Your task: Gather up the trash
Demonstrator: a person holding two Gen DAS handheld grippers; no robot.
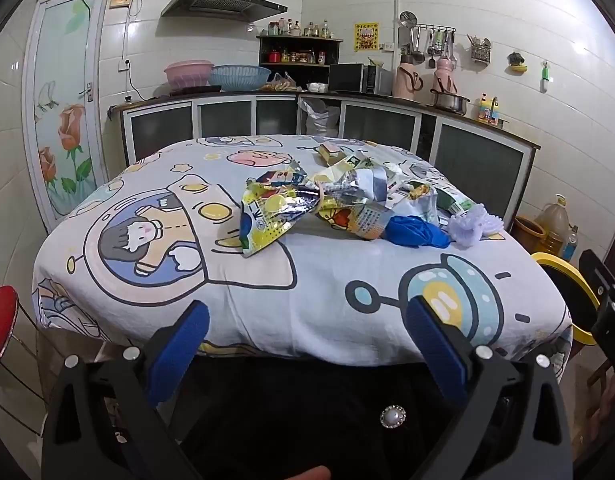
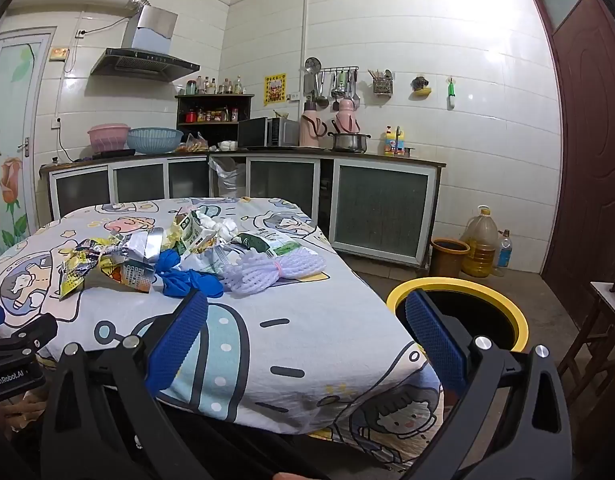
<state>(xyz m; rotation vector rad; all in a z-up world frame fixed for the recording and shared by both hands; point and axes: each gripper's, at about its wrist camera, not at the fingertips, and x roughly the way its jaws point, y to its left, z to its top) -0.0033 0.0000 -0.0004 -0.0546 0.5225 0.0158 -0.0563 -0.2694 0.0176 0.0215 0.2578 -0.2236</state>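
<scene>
- Hovering short of the near edge of the bench [image 1: 267, 320], the left tongs [image 1: 307, 320] stand with their blue pads wide apart and nothing between them; the bench wears a cartoon-printed cloth.
- At the far left of the right wrist view, a black housing reads "GenRobot.AI" [image 2: 7, 382] in white letters.
- The leftmost piece of trash is a crumpled yellow foil snack wrapper [image 1: 267, 210], lying on the cloth with print too creased to read.
- Just right of it, touching, lies a second foil bag [image 1: 355, 204] with its silver inside showing and a panel of small print that cannot be made out.
- A blue crumpled glove [image 1: 415, 232] rests against that bag on its near side.
- Behind the glove sits a green and white packet [image 2: 267, 242]; its lettering is too small to tell.
- A white foam net sleeve [image 2: 267, 270] lies beside the glove, tied round with a pink band.
- The right tongs [image 2: 307, 322] hang over the bench's right corner, pads spread wide and empty.
- Right of the bench, on the floor, stands a black bin with a yellow rim [image 2: 519, 320], well apart from the trash heap.
- On the far wall hangs a yellow poster [image 2: 274, 88], its writing illegible.
</scene>
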